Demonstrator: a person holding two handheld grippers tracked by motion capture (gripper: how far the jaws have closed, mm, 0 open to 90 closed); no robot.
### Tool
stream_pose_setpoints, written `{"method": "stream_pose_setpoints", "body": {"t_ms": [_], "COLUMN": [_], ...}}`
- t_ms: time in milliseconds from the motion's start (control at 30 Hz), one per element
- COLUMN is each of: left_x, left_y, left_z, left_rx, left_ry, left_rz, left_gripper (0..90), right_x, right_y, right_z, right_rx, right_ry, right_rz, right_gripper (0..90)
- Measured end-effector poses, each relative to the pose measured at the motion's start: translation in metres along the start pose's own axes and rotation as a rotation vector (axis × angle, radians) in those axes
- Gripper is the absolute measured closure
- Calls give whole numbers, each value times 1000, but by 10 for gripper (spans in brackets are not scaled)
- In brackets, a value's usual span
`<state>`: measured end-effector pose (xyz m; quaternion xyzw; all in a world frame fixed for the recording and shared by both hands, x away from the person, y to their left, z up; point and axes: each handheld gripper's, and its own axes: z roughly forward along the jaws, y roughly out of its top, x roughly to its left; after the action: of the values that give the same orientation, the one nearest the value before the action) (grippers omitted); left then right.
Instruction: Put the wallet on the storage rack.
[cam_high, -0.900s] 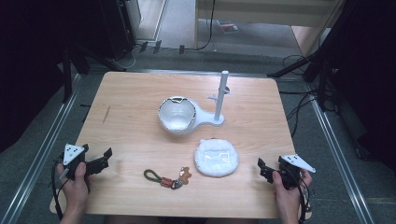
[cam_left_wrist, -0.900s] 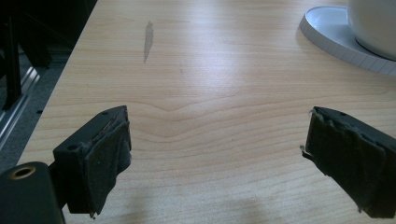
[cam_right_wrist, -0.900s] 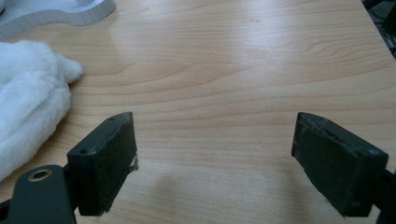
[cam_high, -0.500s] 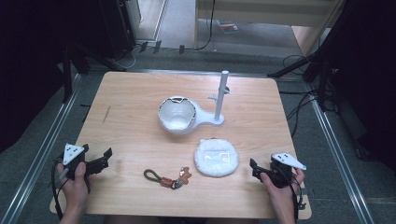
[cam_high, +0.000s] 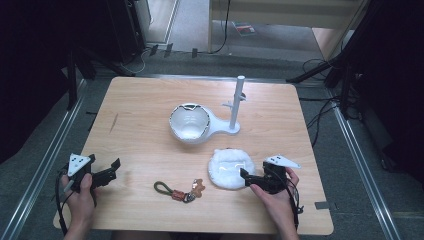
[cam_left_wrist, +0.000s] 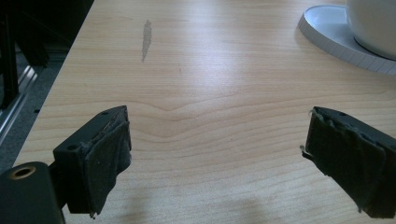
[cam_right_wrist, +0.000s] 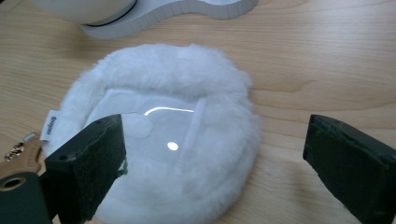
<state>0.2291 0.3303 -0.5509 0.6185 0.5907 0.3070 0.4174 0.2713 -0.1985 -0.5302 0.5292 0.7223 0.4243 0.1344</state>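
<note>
Now the right gripper (cam_high: 246, 175) is arriving at the fluffy white pad (cam_high: 231, 168), having slid in from the table's right edge, where it sat a moment back; its jaws are standing wide apart with nothing pinched, their tips just at the pad's right rim. That probably means a grab of the pad is coming, though no contact is certain yet. The pad is lying flat on the table (cam_high: 145, 100), in front of the white stand (cam_high: 220, 131) with its bowl (cam_high: 189, 121) and post, and to the right of the keychain (cam_high: 181, 191). The left gripper (cam_high: 111, 169) is staying parked near the left front corner, jaws gaping over bare wood, holding nothing.

From the right gripper view, the pad (cam_right_wrist: 163, 135) is showing a glossy clear pocket and a small side tag, details lost from above. From the left gripper view, a grey scuff (cam_left_wrist: 146, 39) on the wood is showing.
</note>
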Motion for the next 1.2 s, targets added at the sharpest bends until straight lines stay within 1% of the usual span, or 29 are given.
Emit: {"method": "stream_pose_setpoints", "body": {"t_ms": [100,200,267,333,400,500,600,667,700,733,767,800,833,900,967,1067,1133,1167,1200], "left_x": [0,0,0,0,0,0,0,0,0,0,0,0,0,0,0,0,0,0,0], "left_y": [0,0,0,0,0,0,0,0,0,0,0,0,0,0,0,0,0,0,0], "left_z": [0,0,0,0,0,0,0,0,0,0,0,0,0,0,0,0,0,0,0], "left_rx": [0,-1,0,1,2,1,0,1,1,1,1,1,1,2,2,2,2,2,2], "left_ry": [-2,-2,-2,-3,-3,-3,-4,-3,-4,-4,-4,-4,-3,-3,-3,-3,-3,-2,-3], "left_rz": [-1,-3,-2,1,1,-1,-1,0,0,0,1,1,1,1,1,1,0,-2,-2], "left_gripper": [73,73,73,73,72,73,73,73,73,73,73,73,73,73,73,73,73,73,73], "right_x": [1,1,1,4,7,11,16,20,23,23,28,28,30,31,32,35,37,37,37], "right_y": [1,0,0,-2,-2,-4,-5,-6,-7,-7,-9,-9,-9,-9,-9,-9,-9,-9,-8], "right_z": [5,9,10,14,18,24,27,27,27,27,29,29,30,30,28,27,28,28,28], "right_rx": [10,23,28,40,45,60,64,63,67,67,62,62,63,66,63,67,63,63,64], "right_ry": [36,49,49,51,56,48,24,-23,-44,-44,-80,-80,-92,-100,-110,-111,-115,-115,-122], "right_rz": [45,58,60,53,58,58,38,5,-3,-3,-33,-33,-34,-40,-35,-35,-29,-29,-23], "right_gripper": [45,40,40,40,42,45,57,96,100,100,103,103,117,148,210,290,327,327,386]}}
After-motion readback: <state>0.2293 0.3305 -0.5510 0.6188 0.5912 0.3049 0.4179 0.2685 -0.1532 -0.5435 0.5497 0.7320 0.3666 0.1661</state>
